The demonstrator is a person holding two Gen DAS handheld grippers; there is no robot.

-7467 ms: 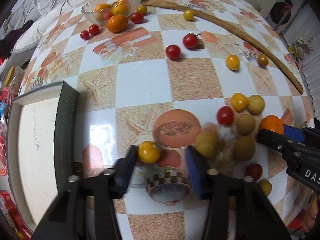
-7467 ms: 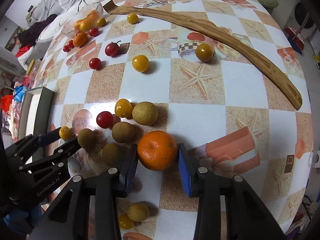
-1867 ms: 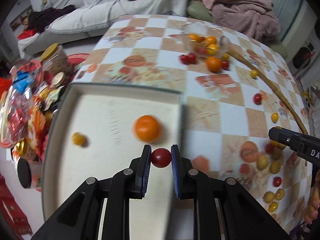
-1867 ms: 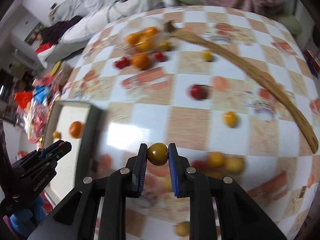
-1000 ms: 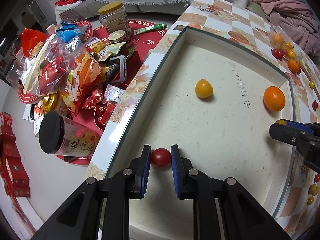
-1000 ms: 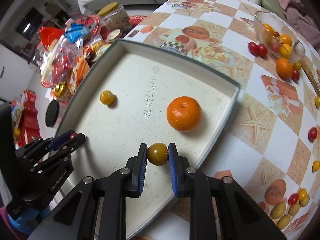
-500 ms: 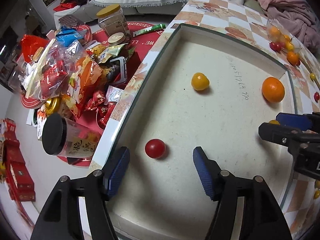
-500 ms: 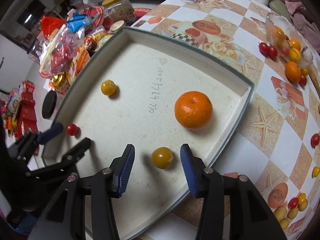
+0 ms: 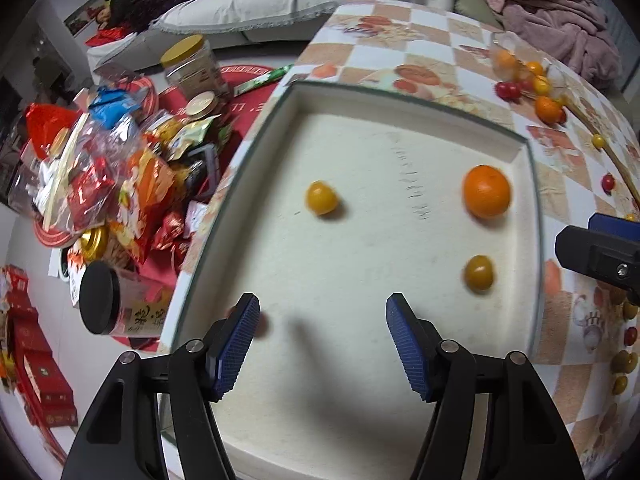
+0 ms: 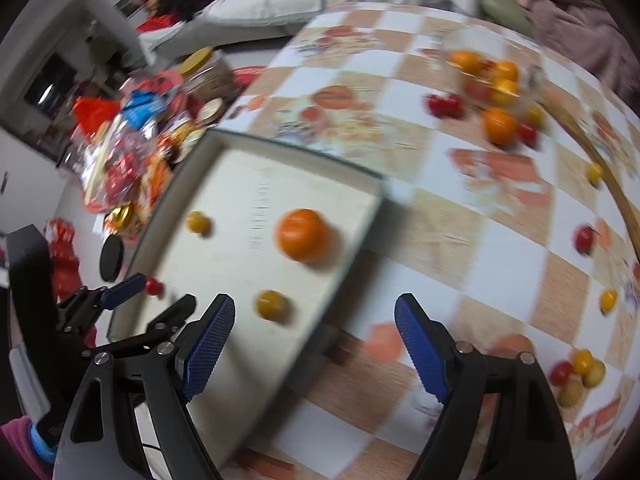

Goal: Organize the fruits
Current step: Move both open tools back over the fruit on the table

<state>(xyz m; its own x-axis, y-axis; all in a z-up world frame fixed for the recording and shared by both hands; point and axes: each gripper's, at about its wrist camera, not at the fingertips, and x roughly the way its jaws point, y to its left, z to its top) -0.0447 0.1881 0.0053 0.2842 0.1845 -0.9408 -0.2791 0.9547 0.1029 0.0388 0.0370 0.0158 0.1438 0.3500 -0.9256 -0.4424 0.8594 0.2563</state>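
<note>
A white tray with a dark rim holds an orange, a yellow tomato and an amber tomato. A red tomato lies near the tray's left edge, mostly hidden behind my left finger in the left wrist view. My left gripper is open and empty above the tray's near part. My right gripper is open and empty above the tray's right rim; the orange and the amber tomato lie ahead of it.
A glass bowl of fruit stands at the table's far side with loose tomatoes around it. Several small fruits lie at the right. A long wooden stick curves along the right. Snack bags and jars crowd the floor at the left.
Both grippers have pulled back and swung right, away from the released tomatoes. The red tomato now sits behind my left finger; the right gripper has opened wider.
</note>
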